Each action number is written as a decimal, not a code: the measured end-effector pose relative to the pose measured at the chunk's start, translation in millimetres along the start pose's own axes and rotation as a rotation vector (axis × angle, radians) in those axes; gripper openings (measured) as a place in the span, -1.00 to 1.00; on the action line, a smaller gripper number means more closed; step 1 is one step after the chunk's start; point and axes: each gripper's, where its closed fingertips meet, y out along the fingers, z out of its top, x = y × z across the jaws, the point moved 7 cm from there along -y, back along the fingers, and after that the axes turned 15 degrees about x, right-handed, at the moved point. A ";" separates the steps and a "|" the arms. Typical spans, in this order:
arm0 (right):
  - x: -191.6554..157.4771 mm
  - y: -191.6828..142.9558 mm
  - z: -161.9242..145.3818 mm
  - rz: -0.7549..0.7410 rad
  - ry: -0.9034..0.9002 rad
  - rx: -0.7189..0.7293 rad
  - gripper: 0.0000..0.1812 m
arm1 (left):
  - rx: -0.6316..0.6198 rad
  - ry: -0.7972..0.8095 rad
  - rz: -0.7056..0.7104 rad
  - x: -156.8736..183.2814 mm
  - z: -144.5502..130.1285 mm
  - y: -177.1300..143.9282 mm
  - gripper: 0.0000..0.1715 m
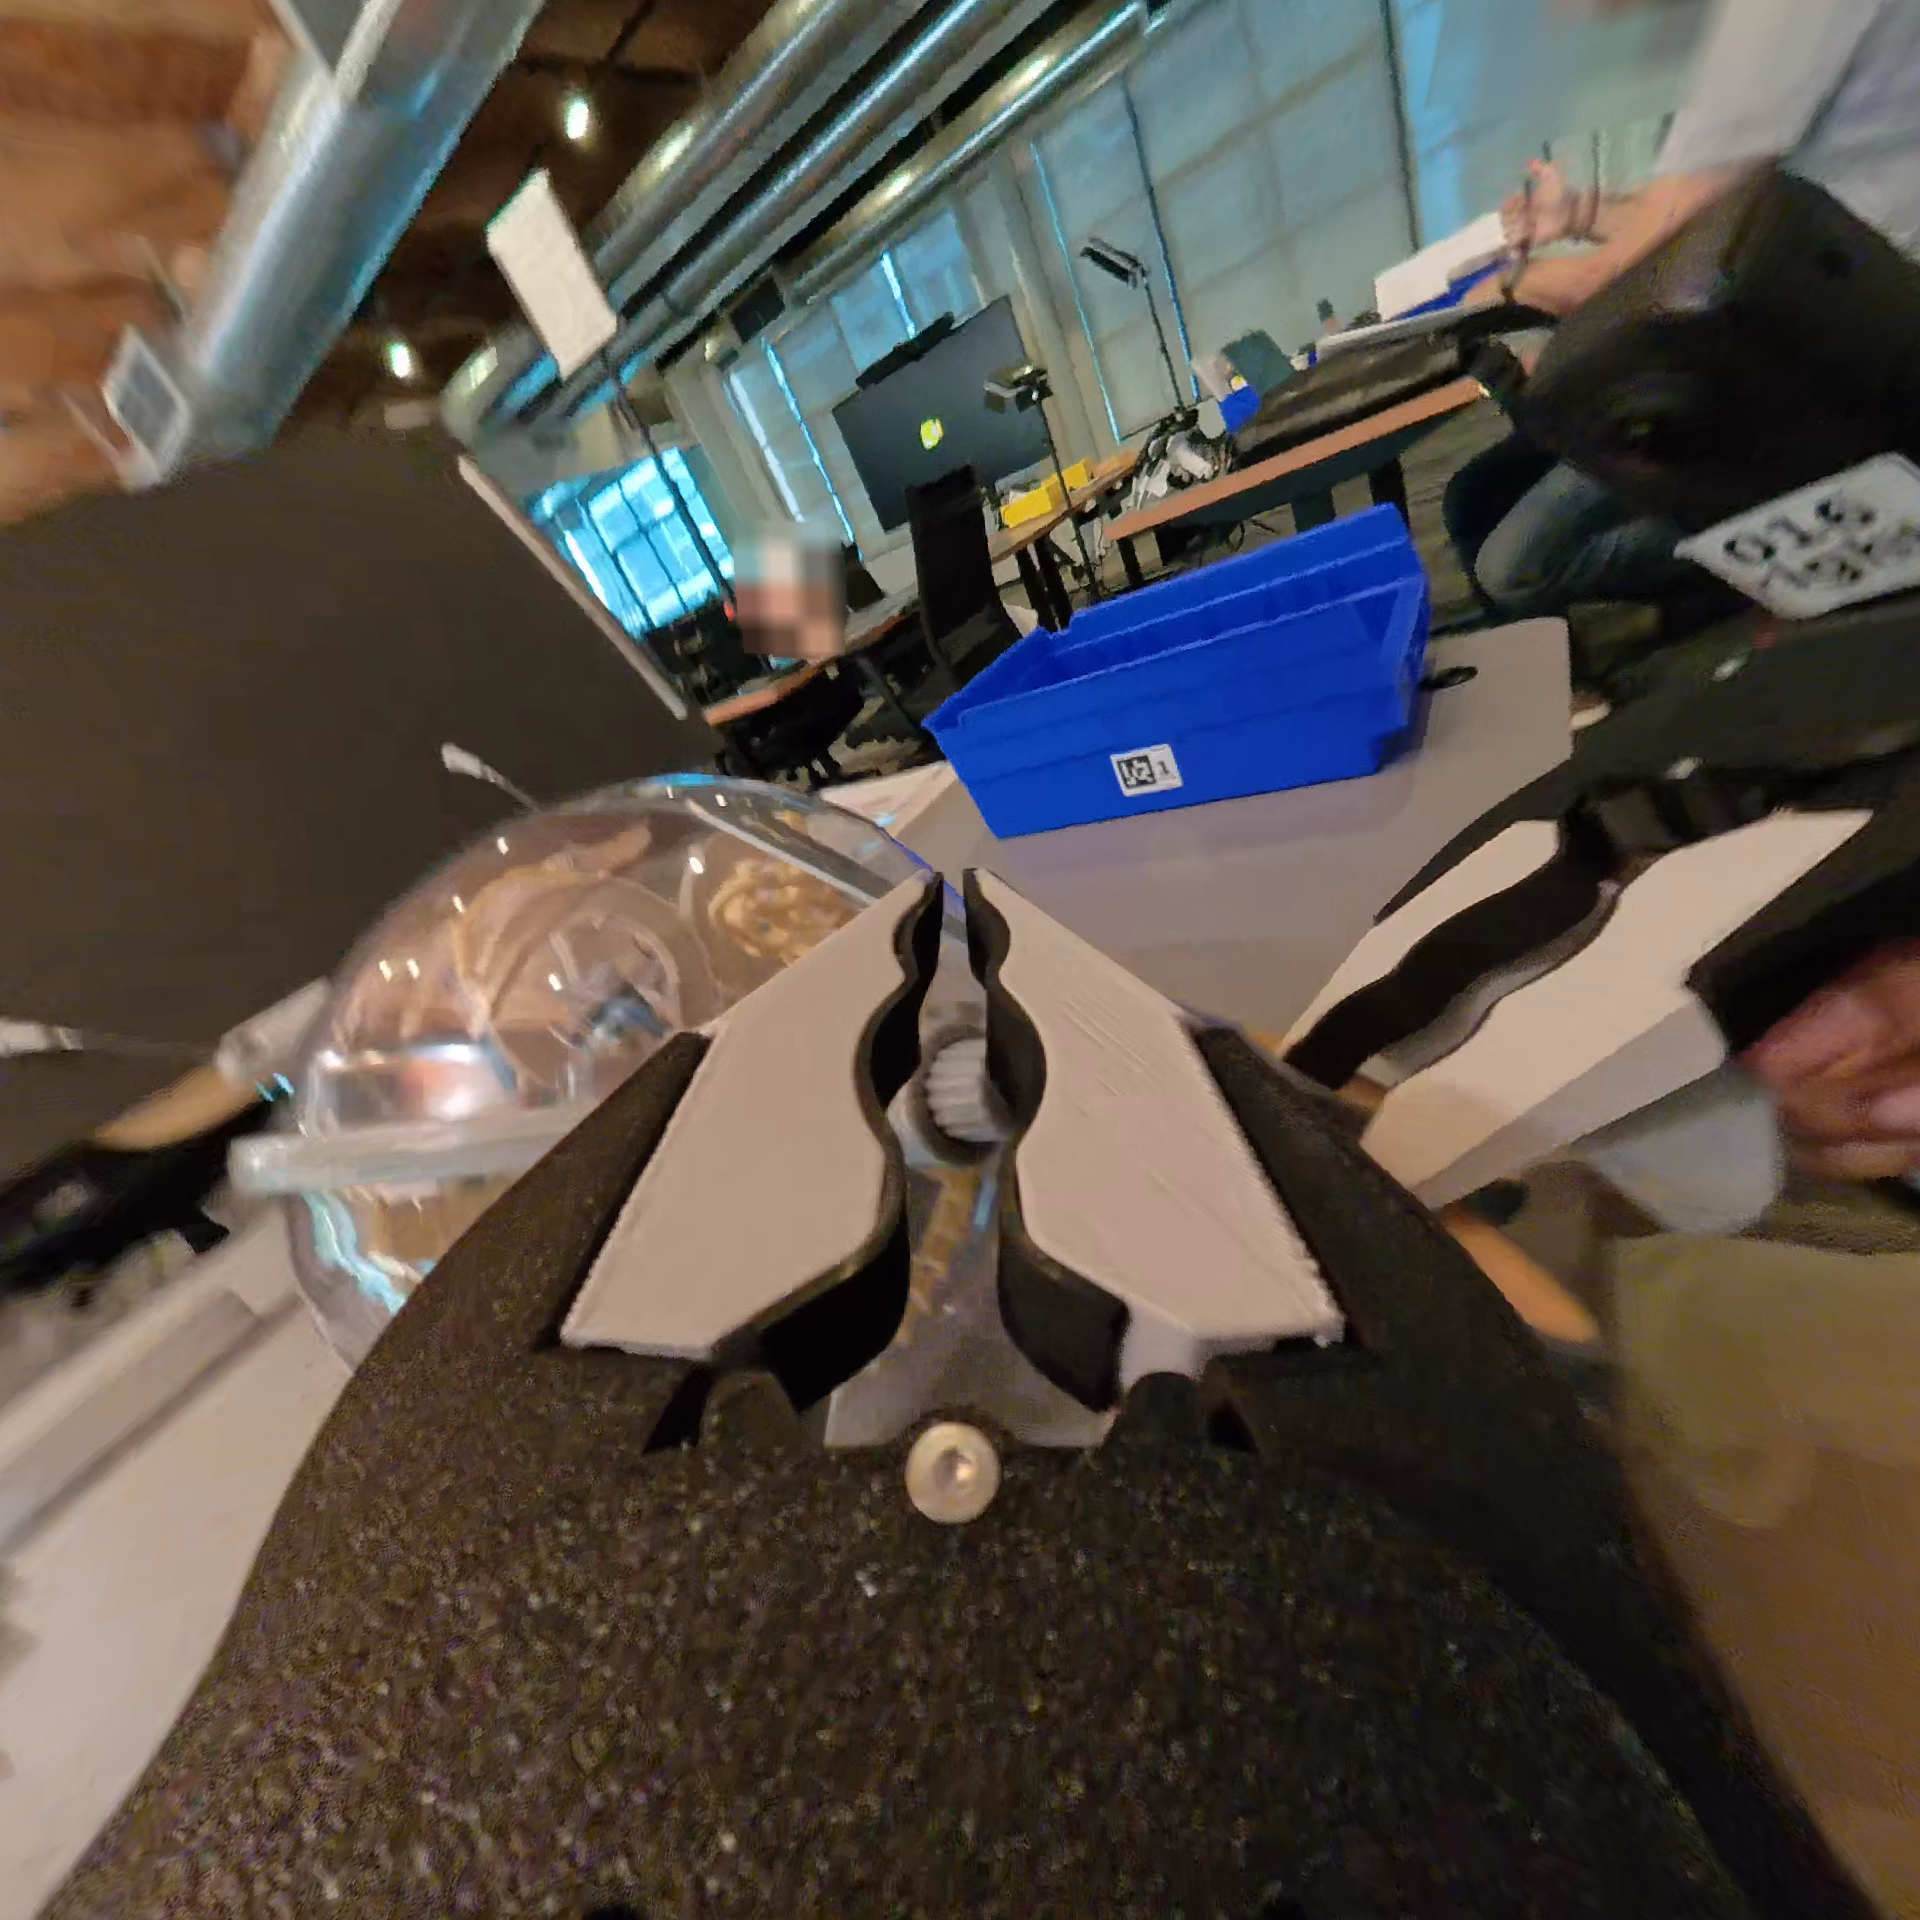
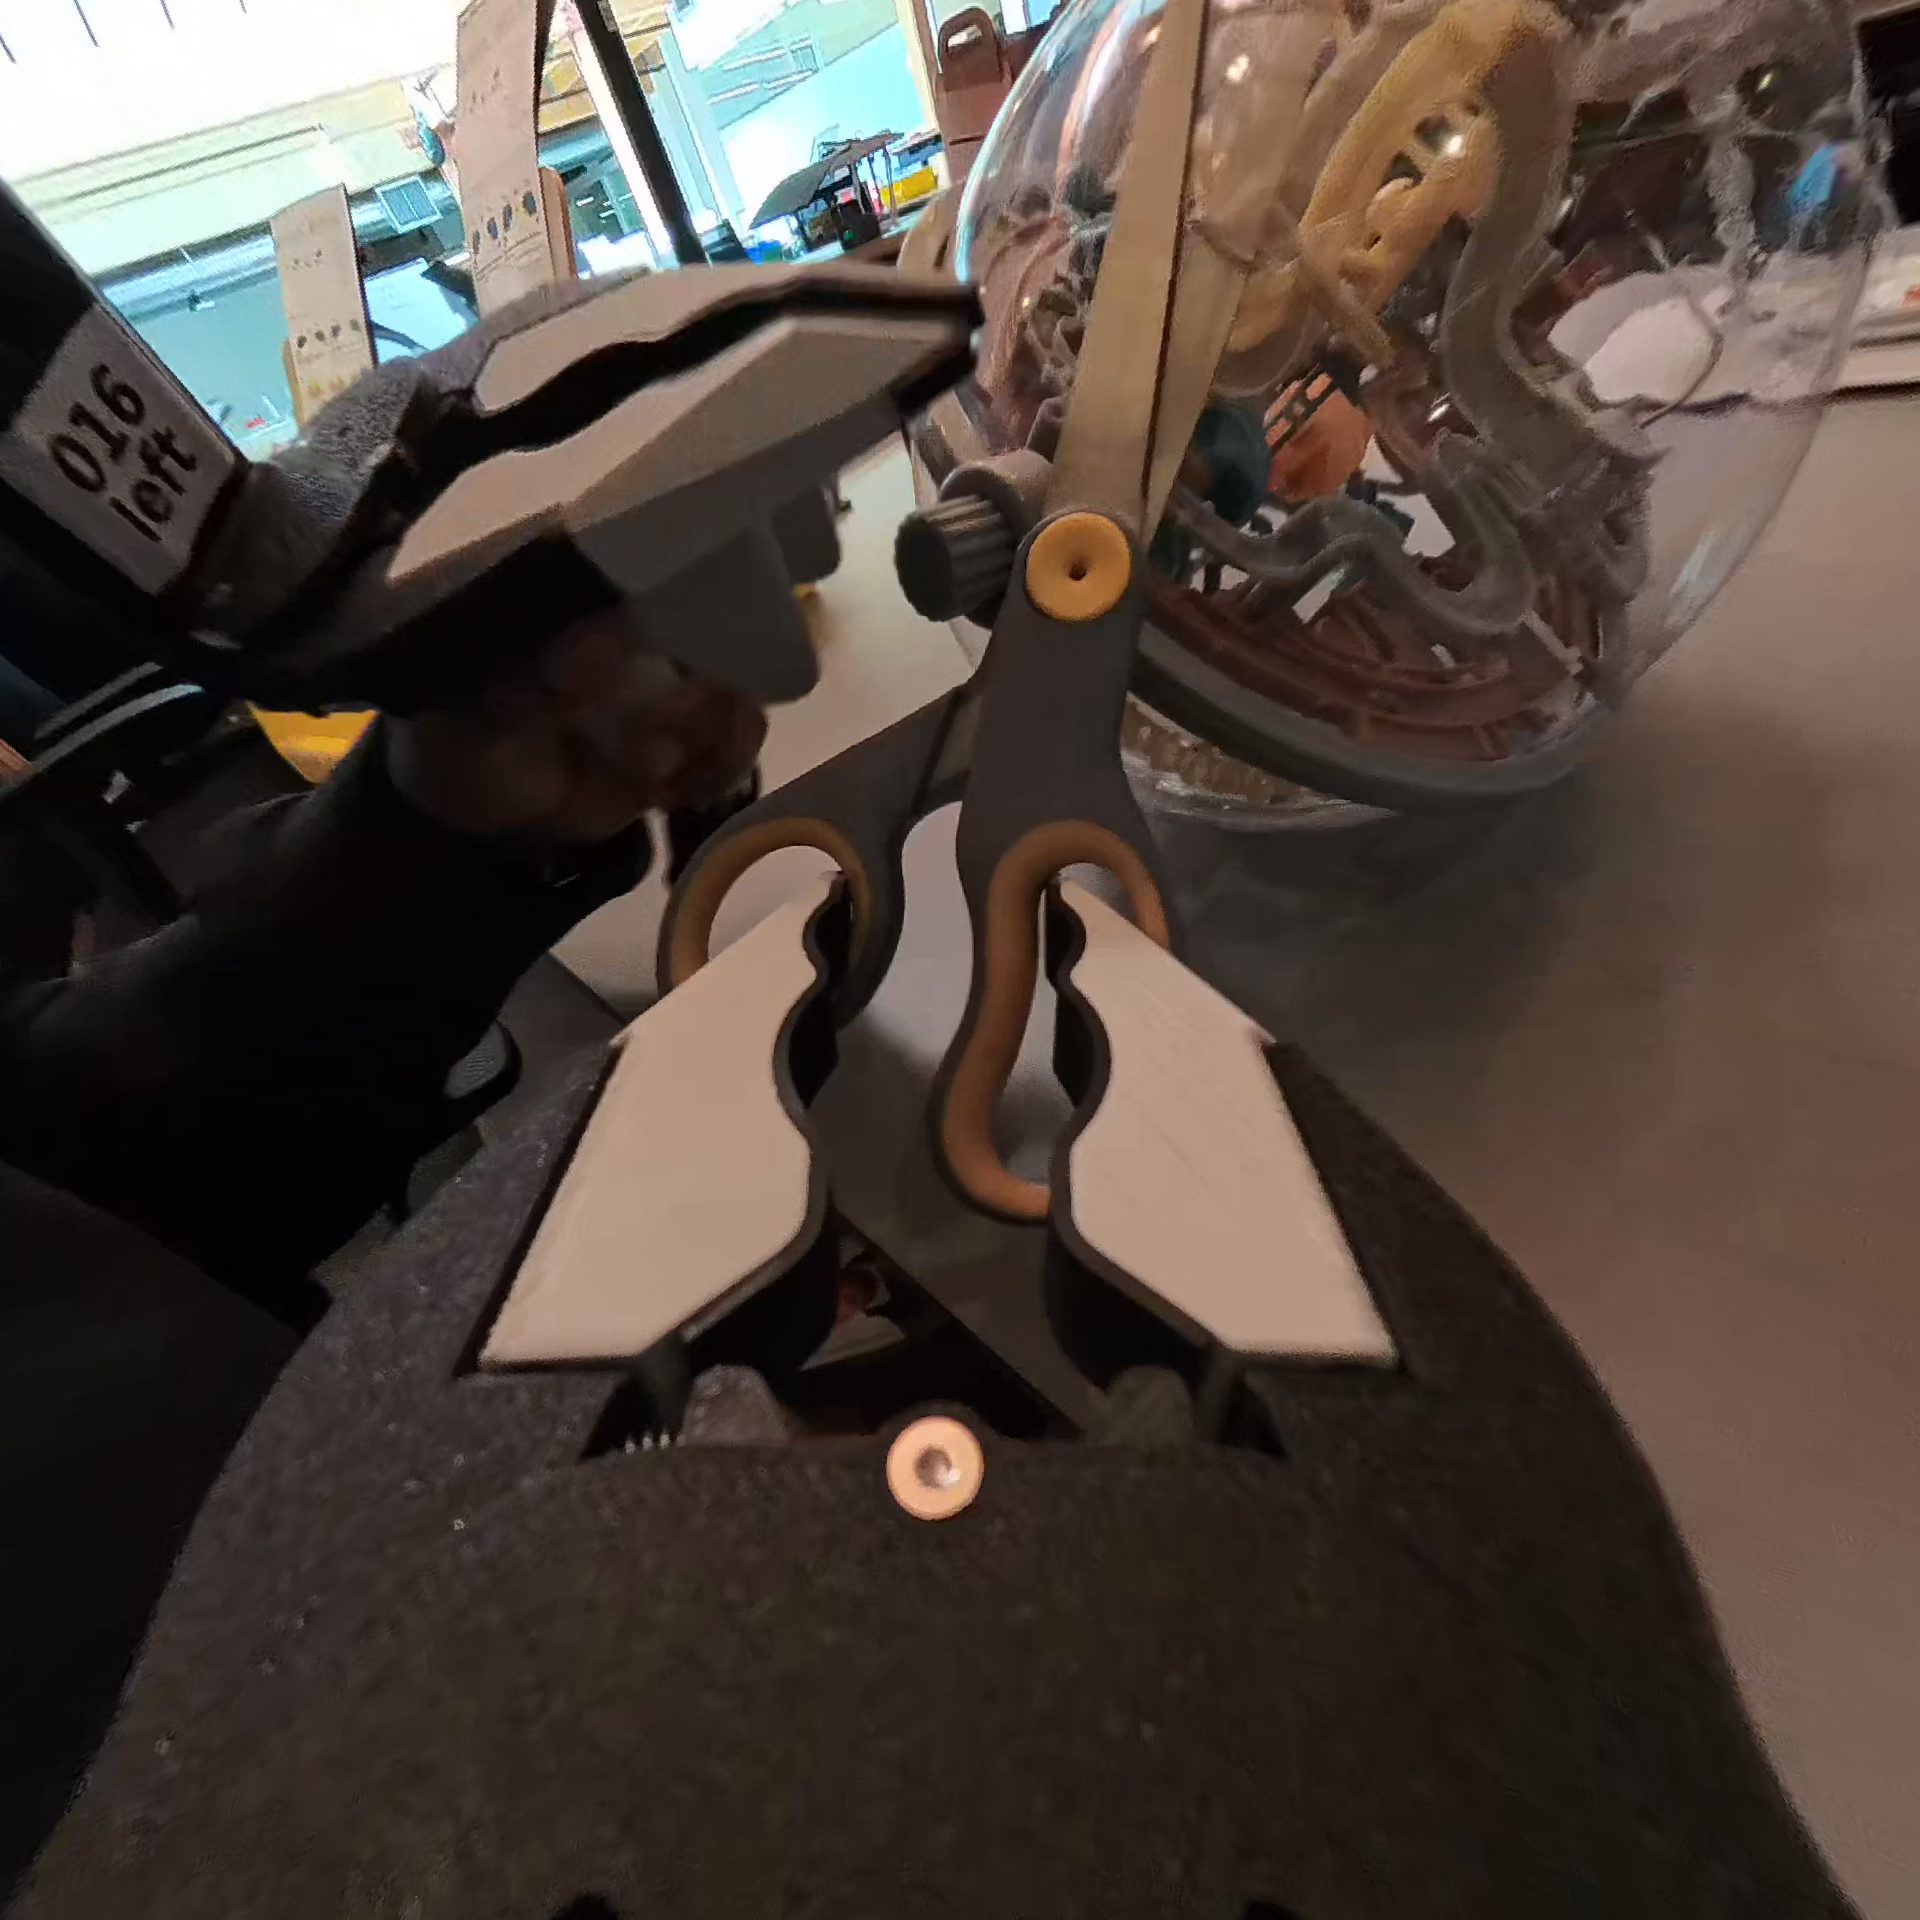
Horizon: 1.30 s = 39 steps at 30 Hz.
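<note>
My right gripper [image 2: 951, 899] holds black scissors [image 2: 1049, 707] with tan-lined handles; one finger sits in each handle loop. The blades [image 2: 1153, 312] point up across a clear maze sphere [image 2: 1558, 468] that stands on a grey table [image 2: 1714, 1039]. My left gripper [image 1: 951, 899] is shut, its tips at the edge of the sphere [image 1: 499, 987]; whether it pinches the rim I cannot tell. A ribbed knob [image 1: 961, 1091] shows behind its fingers. The left gripper also shows in the right wrist view [image 2: 961, 312], just above that knob [image 2: 951, 566]. The right gripper [image 1: 1340, 987] shows at the right.
A blue bin [image 1: 1195, 696] stands on the table beyond the sphere. A seated person [image 1: 1714, 364] is at the far right, with desks and a monitor [image 1: 935, 416] behind. Cardboard boxes [image 2: 317, 291] stand at the back left. Across from one pair of fingers to the other is roughly 9 cm.
</note>
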 end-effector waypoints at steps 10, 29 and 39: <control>-15.3 16.1 -17.9 0.068 -0.112 -0.045 -0.62 | -0.126 -0.781 0.132 39.1 -23.5 -85.7 -0.56; -31.8 11.2 -17.1 0.219 -0.097 -0.099 -0.54 | -0.145 -1.140 0.155 49.8 -55.6 -101.8 -0.89; -8.3 12.8 -26.4 0.208 0.073 -0.140 -0.42 | -0.118 -1.178 0.130 47.2 -52.6 -103.4 -0.89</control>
